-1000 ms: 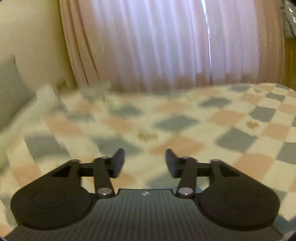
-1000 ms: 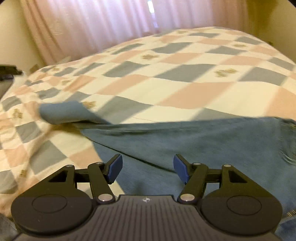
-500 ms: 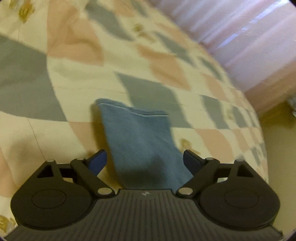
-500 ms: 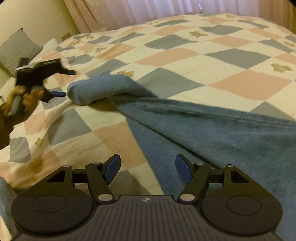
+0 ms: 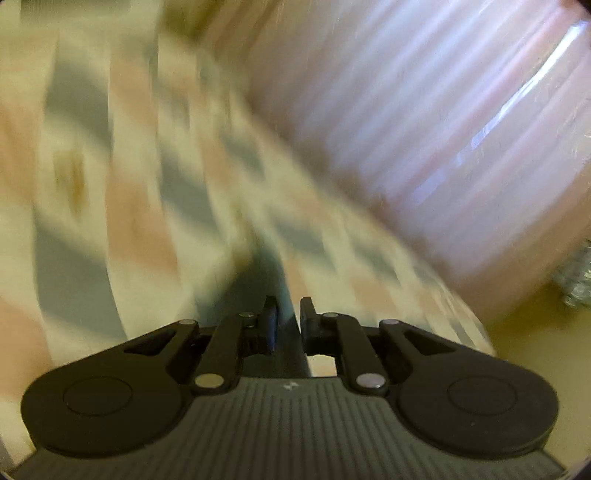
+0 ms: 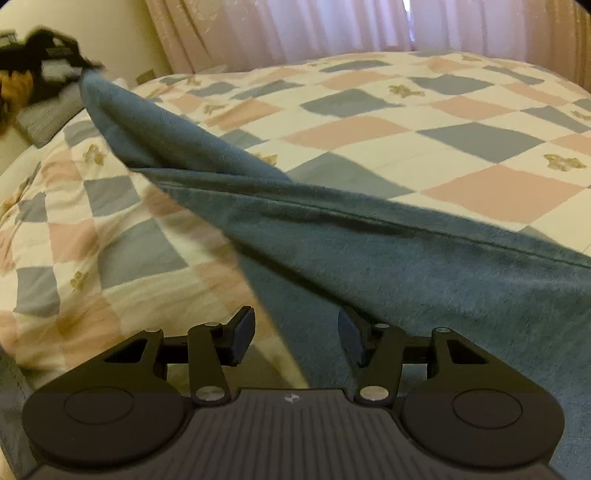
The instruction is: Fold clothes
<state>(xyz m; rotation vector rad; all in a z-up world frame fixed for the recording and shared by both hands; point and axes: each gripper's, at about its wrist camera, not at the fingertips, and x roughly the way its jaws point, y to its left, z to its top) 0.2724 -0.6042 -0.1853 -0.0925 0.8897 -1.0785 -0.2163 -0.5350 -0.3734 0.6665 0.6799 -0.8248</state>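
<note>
Checkered bedspread (image 6: 351,129) under blue garment (image 6: 406,258); pink curtains (image 6: 314,29) behind.

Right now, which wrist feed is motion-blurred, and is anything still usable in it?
Left wrist view: bedspread and curtain heavily smeared; only the left gripper, shut on blue garment, is sharp. Right wrist view: mostly crisp, fisheye-bowed, blur only at top left.

Checkered quilt (image 6: 369,125), pink curtains (image 6: 295,29), grey pillow (image 6: 48,114).
</note>
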